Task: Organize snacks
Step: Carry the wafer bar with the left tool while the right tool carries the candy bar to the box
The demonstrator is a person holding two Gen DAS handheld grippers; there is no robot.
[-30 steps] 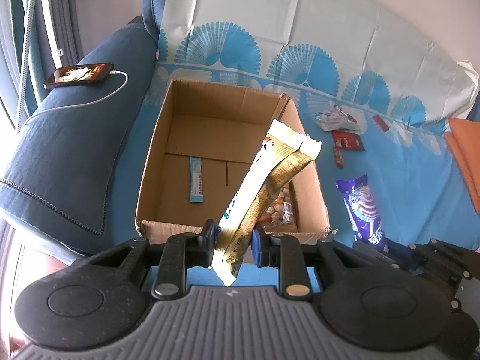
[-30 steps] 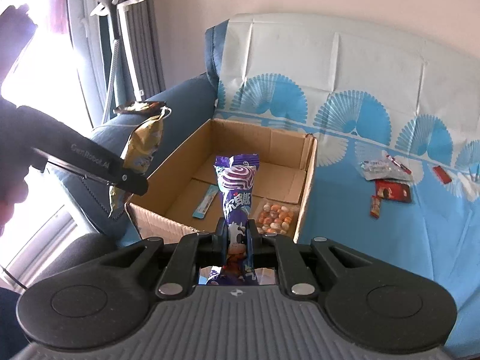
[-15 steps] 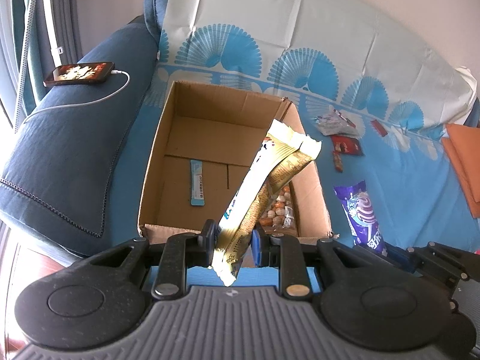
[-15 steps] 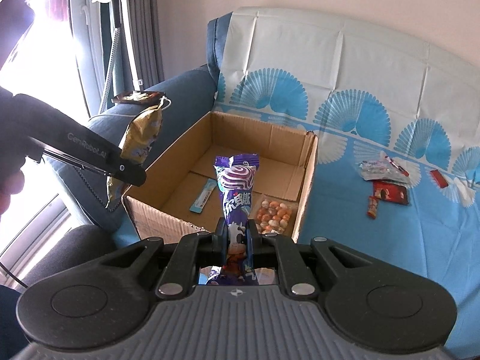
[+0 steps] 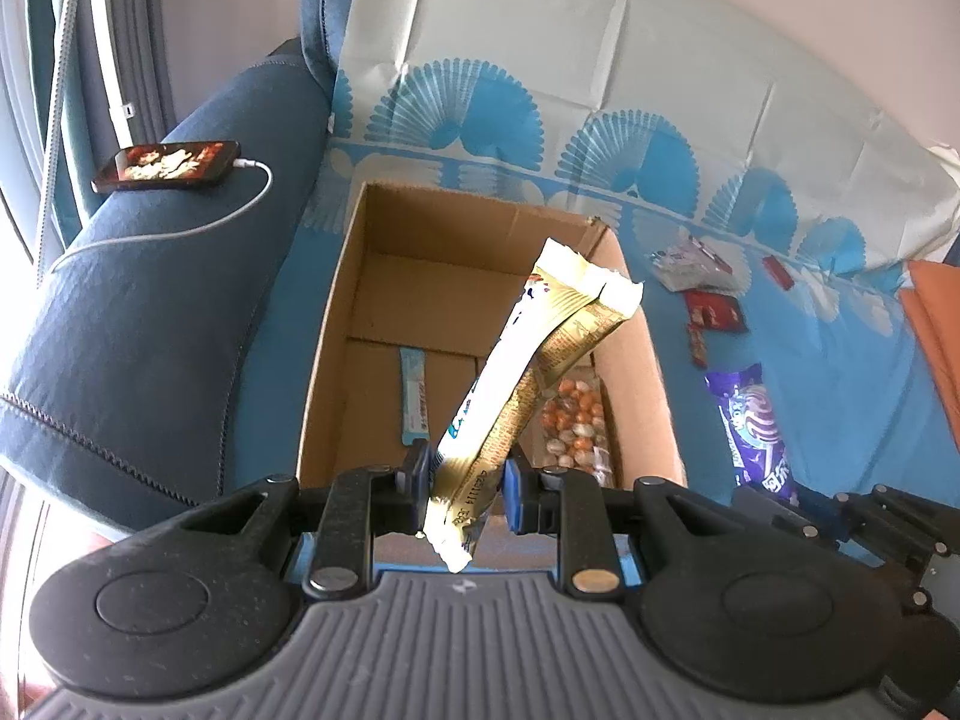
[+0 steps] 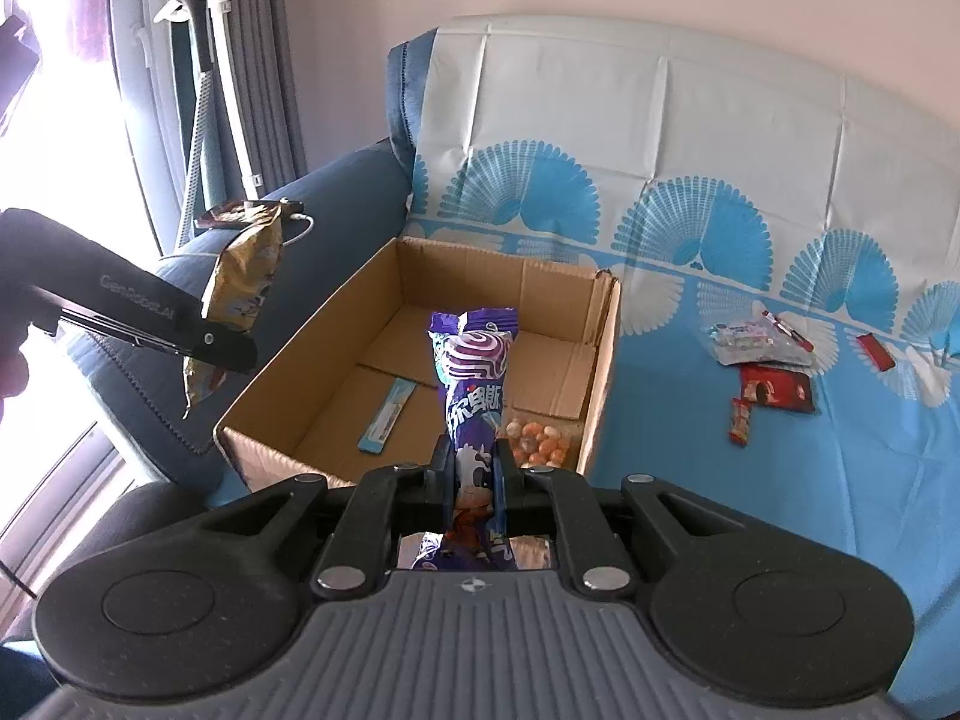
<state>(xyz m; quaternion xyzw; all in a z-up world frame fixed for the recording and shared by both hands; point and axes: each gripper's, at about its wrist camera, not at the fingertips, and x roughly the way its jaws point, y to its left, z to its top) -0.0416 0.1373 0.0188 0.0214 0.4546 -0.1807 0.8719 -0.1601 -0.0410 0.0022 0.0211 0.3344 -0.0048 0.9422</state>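
Note:
My left gripper [image 5: 465, 489] is shut on a gold and white snack packet [image 5: 534, 378] and holds it above the near edge of an open cardboard box [image 5: 336, 324]. The box holds a thin blue stick packet [image 5: 413, 396] and a clear bag of orange and white candies [image 5: 573, 426]. My right gripper [image 6: 474, 471] is shut on a purple candy packet [image 6: 474, 384] held upright in front of the same box [image 6: 600, 372]. The left gripper with its gold packet [image 6: 243, 294] also shows at the left of the right wrist view.
Loose snacks lie on the blue patterned sofa cover right of the box: a clear wrapper [image 6: 756, 339], a red packet [image 6: 777, 390] and small red sticks [image 6: 741, 420]. A phone [image 5: 168, 165] on a white cable rests on the dark blue armrest at the left.
Both grippers have come closer to the box with their packets still held. The box looks larger and more central in both views.

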